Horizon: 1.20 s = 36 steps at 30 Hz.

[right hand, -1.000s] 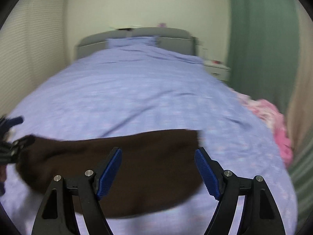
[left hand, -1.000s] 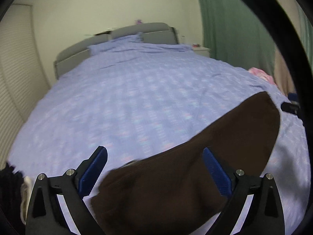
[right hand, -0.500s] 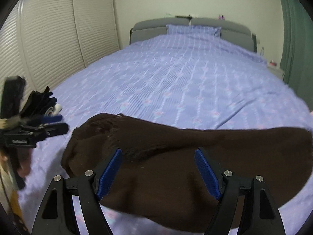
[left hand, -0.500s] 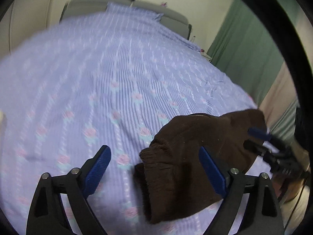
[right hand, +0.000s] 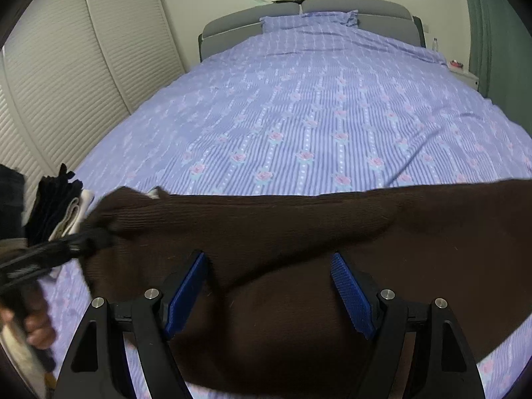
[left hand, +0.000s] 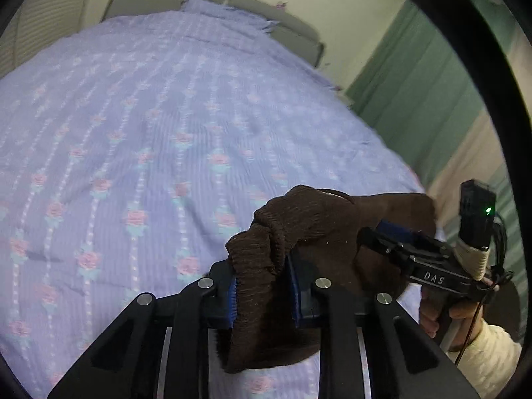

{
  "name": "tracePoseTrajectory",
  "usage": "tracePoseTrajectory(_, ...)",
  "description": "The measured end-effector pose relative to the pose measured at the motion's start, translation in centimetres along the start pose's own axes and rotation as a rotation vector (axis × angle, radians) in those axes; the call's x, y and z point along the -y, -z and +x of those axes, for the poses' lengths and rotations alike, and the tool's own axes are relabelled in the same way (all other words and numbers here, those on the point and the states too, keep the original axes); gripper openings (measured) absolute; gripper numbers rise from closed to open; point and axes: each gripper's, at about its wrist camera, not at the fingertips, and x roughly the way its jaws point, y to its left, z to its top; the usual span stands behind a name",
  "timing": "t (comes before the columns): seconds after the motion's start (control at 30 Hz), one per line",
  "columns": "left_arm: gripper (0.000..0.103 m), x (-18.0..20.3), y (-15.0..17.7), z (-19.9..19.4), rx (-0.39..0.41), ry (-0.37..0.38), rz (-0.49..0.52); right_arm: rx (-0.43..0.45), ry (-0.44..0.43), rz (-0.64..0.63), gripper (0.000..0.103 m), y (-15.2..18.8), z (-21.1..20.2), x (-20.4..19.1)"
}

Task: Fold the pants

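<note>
Lilac bedding [right hand: 299, 126] printed with stripes and small pink roses covers a wide bed that stretches ahead of both tongs toward a grey padded headboard [right hand: 299, 16]; pale louvred doors [right hand: 66, 66] stand to the left of the right tongs, and a green curtain [left hand: 415, 89] hangs to the right of the left tongs. The left tongs [left hand: 264, 291] sit low over the bed, pointing forward, their blue pads pressed from both sides onto a bunched, ribbed end of the brown pants [left hand: 309, 229], so they are clamped on the fabric. Just right of them the right tongs [left hand: 395, 236] reach in sideways, with a bare hand [left hand: 442, 312] in a cream sleeve on the handle; their tips are against the same bunch of cloth. In the right wrist view the right tongs [right hand: 269, 291] stand wide apart, gripping nothing, and the pants [right hand: 332, 232] lie as a long dark band across and beneath them on the bed. At the left of that view the left tongs [right hand: 89, 237] appear blurred, holding the pants' end. Behind them lies a stack of dark and white folded cloth [right hand: 60, 206].
</note>
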Motion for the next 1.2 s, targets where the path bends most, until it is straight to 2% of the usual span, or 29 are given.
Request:
tracePoseTrajectory(0.13, 0.027, -1.0, -1.1, 4.7, -0.109, -0.092, -0.081, -0.082, 0.074, 0.018, 0.077, -1.5, 3.9, 0.5)
tracePoseTrajectory(0.17, 0.034, -0.9, -1.2, 5.2, -0.117, -0.124, -0.079, -0.103, 0.088, 0.025, 0.077, -1.7, 4.4, 1.0)
tracePoseTrajectory(0.27, 0.056, -0.1, -1.8, 4.7, -0.086, -0.226, -0.034, -0.12, 0.102, 0.076, 0.077, -1.9, 4.0, 2.7)
tracePoseTrajectory(0.33, 0.073, 1.0, -2.1, 3.1, -0.041, -0.27, -0.006, -0.076, 0.082, 0.106, 0.077, -1.8, 1.5, 3.7)
tracePoseTrajectory(0.4, 0.08, 2.5, -2.0, 1.3, 0.011, -0.323, 0.031, -0.012, 0.041, 0.116, 0.077, -1.3, -1.6, 4.5)
tracePoseTrajectory(0.47, 0.081, 4.4, -1.1, -1.1, 0.08, -0.365, 0.109, 0.059, 0.037, 0.112, 0.077, -0.3, -5.2, 5.1)
tracePoseTrajectory(0.6, 0.083, 8.2, 2.2, -4.3, 0.14, -0.363, 0.267, 0.136, 0.047, 0.062, 0.077, 2.9, -10.9, 6.0)
tracePoseTrajectory(0.7, 0.083, 12.1, 5.6, -5.2, 0.159, -0.313, 0.389, 0.147, 0.044, -0.001, 0.077, 6.0, -13.4, 6.0)
tracePoseTrajectory(0.77, 0.083, 14.0, 8.1, -6.0, 0.146, -0.263, 0.48, 0.133, 0.029, 0.001, 0.077, 8.4, -14.6, 6.4)
tracePoseTrajectory(0.93, 0.083, 19.2, 12.4, -3.0, 0.108, -0.205, 0.694, 0.114, 0.01, 0.045, 0.077, 12.7, -15.6, 7.7)
tracePoseTrajectory(1.1, 0.083, 22.8, 13.9, 0.3, 0.092, -0.249, 0.877, 0.082, -0.018, 0.108, 0.077, 15.1, -15.1, 9.1)
tracePoseTrajectory(1.2, 0.082, 23.1, 14.1, 3.0, 0.032, -0.274, 0.97, 0.07, -0.014, 0.125, 0.077, 15.7, -14.5, 9.8)
